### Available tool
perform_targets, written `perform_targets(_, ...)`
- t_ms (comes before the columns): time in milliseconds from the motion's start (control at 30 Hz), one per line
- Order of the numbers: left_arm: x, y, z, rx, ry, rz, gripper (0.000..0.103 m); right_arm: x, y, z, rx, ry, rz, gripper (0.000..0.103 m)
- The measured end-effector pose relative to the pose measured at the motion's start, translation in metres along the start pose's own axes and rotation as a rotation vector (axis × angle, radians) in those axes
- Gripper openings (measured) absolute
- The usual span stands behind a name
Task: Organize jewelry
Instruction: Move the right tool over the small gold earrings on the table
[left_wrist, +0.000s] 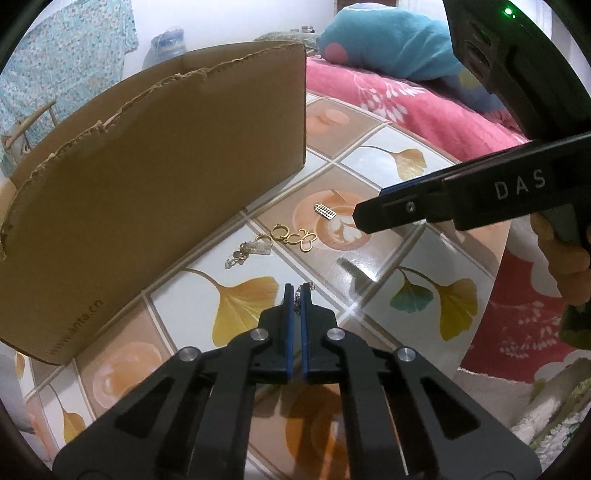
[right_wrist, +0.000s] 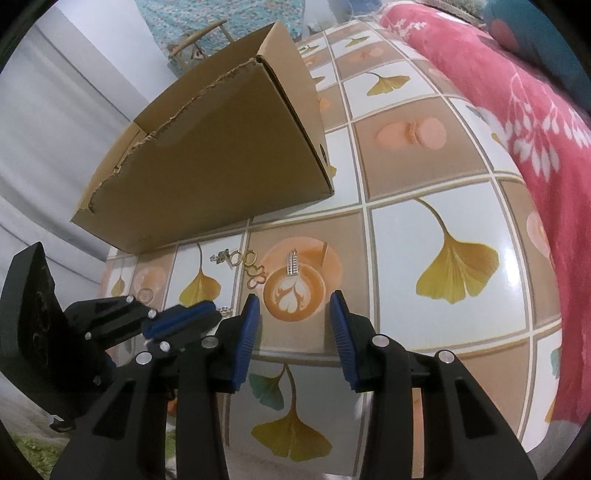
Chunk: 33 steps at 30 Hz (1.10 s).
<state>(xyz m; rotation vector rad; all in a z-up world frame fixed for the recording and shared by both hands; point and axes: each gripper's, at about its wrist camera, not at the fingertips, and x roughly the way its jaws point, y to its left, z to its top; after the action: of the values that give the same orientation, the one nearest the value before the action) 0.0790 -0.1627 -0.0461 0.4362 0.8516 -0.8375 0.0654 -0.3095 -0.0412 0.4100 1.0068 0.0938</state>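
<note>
My left gripper (left_wrist: 296, 289) is shut on a small silver chain piece (left_wrist: 297, 300) just above the table; it also shows in the right wrist view (right_wrist: 210, 310). My right gripper (right_wrist: 294, 301) is open and empty, hovering short of a silver pendant (right_wrist: 293, 263), which also shows in the left wrist view (left_wrist: 325, 212). A gold butterfly piece with rings (left_wrist: 295, 237) (right_wrist: 253, 271) and a crystal piece (left_wrist: 247, 251) (right_wrist: 221, 256) lie on the table by the open cardboard box (left_wrist: 155, 184) (right_wrist: 221, 158).
The table has a glossy tile-pattern cover (right_wrist: 424, 177) with ginkgo leaves and coffee cups. A pink floral blanket (right_wrist: 517, 92) lies along its right edge, with a blue plush (left_wrist: 391, 40) behind. A coin (right_wrist: 146, 294) lies near the left gripper.
</note>
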Motion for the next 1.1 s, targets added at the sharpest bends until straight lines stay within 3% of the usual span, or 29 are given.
perform_targets(300, -0.008, 0.014, -0.011, -0.034, 0.009, 0.029, 0.002, -0.001, 0.013, 0.005, -0.056, -0.014, -0.008, 0.036)
perform_targets(600, -0.021, 0.044, -0.029, -0.126, 0.019, 0.084, 0.002, 0.021, 0.037, 0.010, -0.140, 0.034, -0.004, 0.028)
perform_targets(1100, -0.022, 0.051, -0.030, -0.147, -0.008, 0.057, 0.002, 0.042, 0.060, 0.019, -0.266, 0.046, -0.137, 0.024)
